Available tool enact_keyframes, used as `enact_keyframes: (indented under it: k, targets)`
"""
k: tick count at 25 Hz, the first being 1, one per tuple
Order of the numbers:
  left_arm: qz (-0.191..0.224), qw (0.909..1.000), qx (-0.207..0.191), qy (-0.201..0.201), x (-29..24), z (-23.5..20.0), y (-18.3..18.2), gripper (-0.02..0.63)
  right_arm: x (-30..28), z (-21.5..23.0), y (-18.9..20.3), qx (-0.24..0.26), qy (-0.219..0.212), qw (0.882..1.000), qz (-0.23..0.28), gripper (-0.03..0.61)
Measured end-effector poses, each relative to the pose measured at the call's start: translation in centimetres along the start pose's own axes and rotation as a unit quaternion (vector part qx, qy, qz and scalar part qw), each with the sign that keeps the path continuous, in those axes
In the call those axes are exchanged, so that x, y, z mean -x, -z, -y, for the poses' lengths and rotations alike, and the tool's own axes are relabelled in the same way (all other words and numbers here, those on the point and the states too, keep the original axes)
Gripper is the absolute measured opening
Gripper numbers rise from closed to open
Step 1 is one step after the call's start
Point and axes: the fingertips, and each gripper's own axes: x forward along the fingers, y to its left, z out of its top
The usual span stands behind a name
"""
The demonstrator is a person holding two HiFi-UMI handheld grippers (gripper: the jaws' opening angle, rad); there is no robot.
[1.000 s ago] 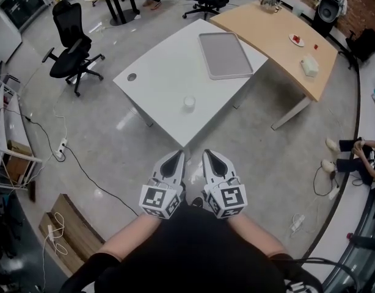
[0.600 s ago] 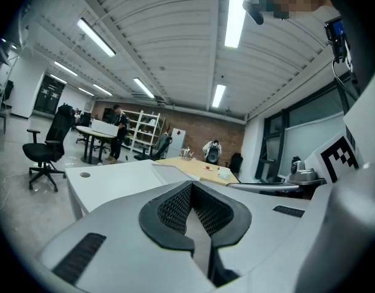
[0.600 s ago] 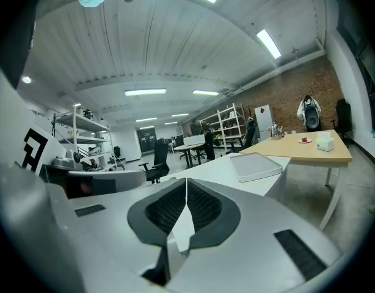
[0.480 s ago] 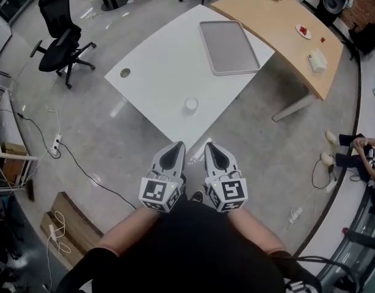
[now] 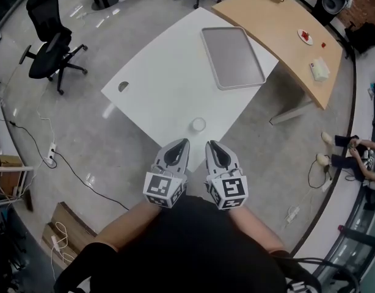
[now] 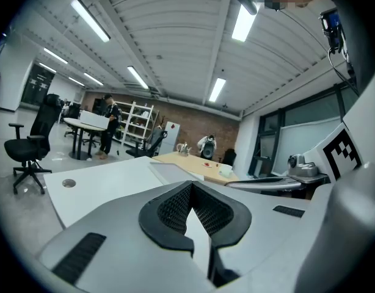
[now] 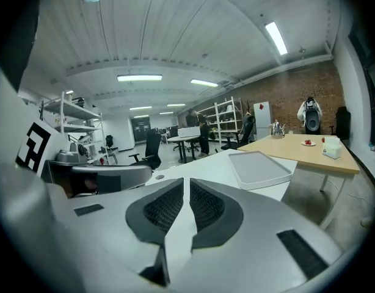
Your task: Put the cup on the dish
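A small white cup (image 5: pixel 198 124) stands upright near the front edge of the white table (image 5: pixel 157 84). A grey rectangular tray (image 5: pixel 232 57) lies at the table's far right end and also shows in the right gripper view (image 7: pixel 259 168). My left gripper (image 5: pixel 181 143) and right gripper (image 5: pixel 212 145) are held side by side in front of my body, just short of the table edge and the cup. Both are shut with nothing in them. In the left gripper view (image 6: pixel 190 185) and the right gripper view (image 7: pixel 187 185) the jaws hide the cup.
A wooden table (image 5: pixel 279 29) adjoins on the right, with a small plate (image 5: pixel 305 37) and a white box (image 5: pixel 319 69) on it. A black office chair (image 5: pixel 46 41) stands at the left. Cables run over the floor, and a person (image 5: pixel 355 151) sits at the right edge.
The table and cup have come nearer to my grippers as I moved forward. Both grippers stay shut and side by side.
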Motion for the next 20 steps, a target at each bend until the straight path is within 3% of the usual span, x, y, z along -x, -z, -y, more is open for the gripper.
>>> enact_keyframes:
  k: [6, 11, 14, 17, 20]
  targets:
    - [-0.008, 0.9998, 0.0, 0.02, -2.4, -3.4, -0.1, 0.008, -3.9, 0.2, 0.5, 0.001, 0.015, 1.0, -0.018, 0.015]
    - [-0.029, 0.9995, 0.001, 0.014, -4.8, -5.6, 1.3, 0.008, -6.6, 1.0, 2.5, 0.002, 0.009, 0.998, -0.055, 0.027]
    - [-0.04, 0.9992, 0.005, 0.009, -6.5, -6.3, 2.6, 0.008, -8.2, 1.6, 4.6, 0.001, -0.014, 0.996, -0.085, 0.172]
    - [-0.047, 0.9989, 0.008, 0.0, -8.2, -7.1, 3.4, 0.008, -10.1, 2.6, 6.6, 0.001, -0.026, 0.993, -0.114, 0.228]
    - [-0.054, 0.9984, 0.012, -0.009, -9.2, -8.0, 4.3, 0.008, -11.7, 3.3, 8.3, 0.007, -0.025, 0.99, -0.136, 0.242]
